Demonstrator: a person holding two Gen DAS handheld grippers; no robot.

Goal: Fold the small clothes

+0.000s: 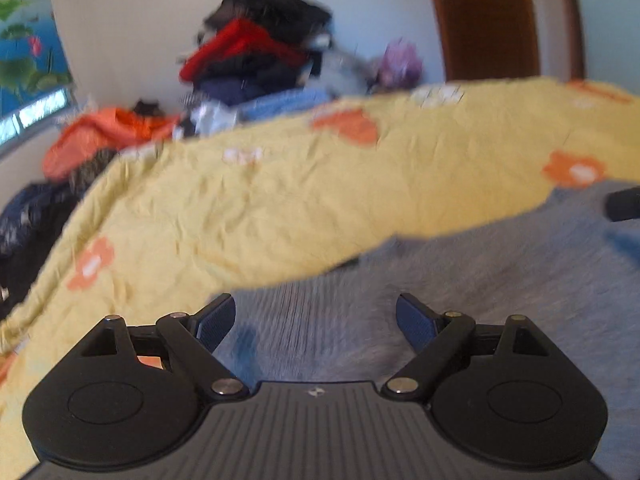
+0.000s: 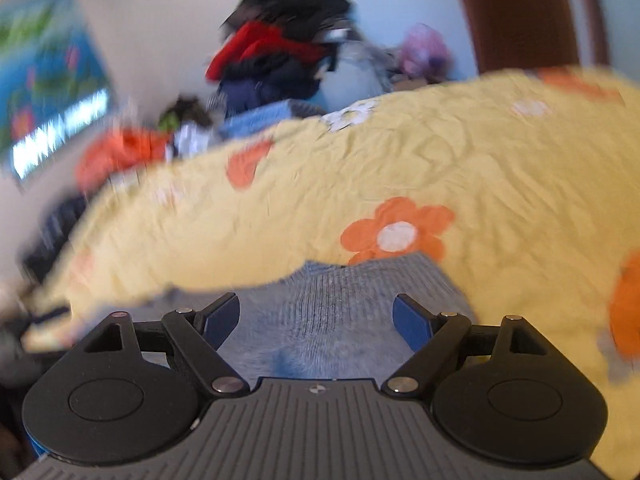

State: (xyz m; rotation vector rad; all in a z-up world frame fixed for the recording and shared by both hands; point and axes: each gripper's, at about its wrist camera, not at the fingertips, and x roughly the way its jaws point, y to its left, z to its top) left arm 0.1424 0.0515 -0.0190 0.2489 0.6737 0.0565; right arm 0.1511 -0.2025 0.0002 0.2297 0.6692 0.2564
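Both pairs of jaws stand spread wide with nothing between their blue pads: the left gripper [image 1: 316, 322] and the right gripper [image 2: 316, 320] each hang over the grey knitted garment [image 1: 460, 280], touching none of it as far as the blurred frames show. That garment, the small piece to be folded, lies flat on the yellow flowered quilt [image 1: 260, 208] covering the bed, at the quilt's near edge, just in front of an orange flower print [image 2: 396, 234]. Spread out low and close, it sits where both grippers can reach its edges from above. A dark shape [image 1: 624, 202] at the right edge of the left view may be the other gripper, though blur makes that uncertain.

Beyond the quilt's far edge, against the wall, a heap of unfolded clothes [image 1: 260, 44] is piled, red and black on top, with an orange garment [image 1: 108, 136] lower to its left. Probably the grippers stand released so as to take fresh hold for a fold.
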